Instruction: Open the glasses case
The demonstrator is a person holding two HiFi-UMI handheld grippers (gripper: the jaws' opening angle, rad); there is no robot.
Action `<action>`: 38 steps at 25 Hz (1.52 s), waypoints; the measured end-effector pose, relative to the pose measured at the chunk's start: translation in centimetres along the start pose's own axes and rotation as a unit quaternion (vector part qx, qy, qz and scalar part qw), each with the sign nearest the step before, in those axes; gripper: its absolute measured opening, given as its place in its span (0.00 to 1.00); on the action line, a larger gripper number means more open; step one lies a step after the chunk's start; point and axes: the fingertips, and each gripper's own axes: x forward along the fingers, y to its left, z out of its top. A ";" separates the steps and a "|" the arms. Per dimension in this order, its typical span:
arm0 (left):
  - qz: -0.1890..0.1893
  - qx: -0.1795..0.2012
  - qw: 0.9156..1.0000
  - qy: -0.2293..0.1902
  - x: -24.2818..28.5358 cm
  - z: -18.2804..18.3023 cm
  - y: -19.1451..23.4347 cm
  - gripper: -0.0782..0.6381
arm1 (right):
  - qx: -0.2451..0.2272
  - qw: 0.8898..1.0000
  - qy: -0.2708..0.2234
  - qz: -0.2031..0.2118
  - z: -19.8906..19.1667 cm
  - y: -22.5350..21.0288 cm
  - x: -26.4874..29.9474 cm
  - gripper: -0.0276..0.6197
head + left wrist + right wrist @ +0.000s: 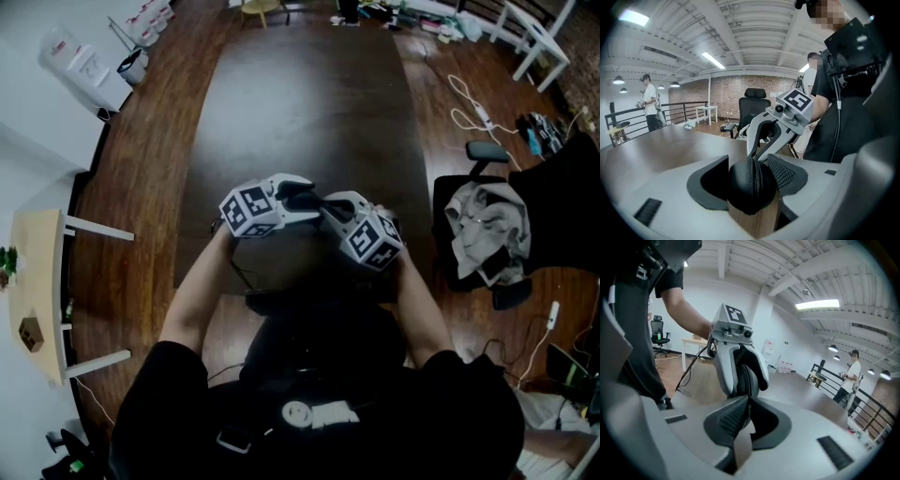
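before the chest: grip may slip

left gripper (749, 171) clamps the glasses case (740, 190), jaws half spread; right gripper (747, 404), closed, nips its zip (754, 180) — a hard tug could twist the case loose onto the table (300, 112).

We count two grippers, a left gripper (302, 200) and a right gripper (326, 208), one glasses case (751, 187), one desk (300, 103), one black office chair (562, 216) and one pale side table (37, 300).
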 end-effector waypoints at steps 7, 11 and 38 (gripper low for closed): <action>-0.005 -0.010 1.000 -0.008 -0.2 -0.1 -0.2 0.47 | -0.003 1.000 0.002 0.009 -0.4 0.5 0.2 0.08; -0.006 -0.013 1.000 -0.014 -0.8 -0.1 -0.1 0.47 | -0.019 0.999 0.030 0.018 -1.7 0.7 0.7 0.05; -0.049 0.025 0.989 0.139 -0.2 -1.0 -1.0 0.47 | -0.113 0.991 0.071 -0.006 -3.8 2.3 3.8 0.26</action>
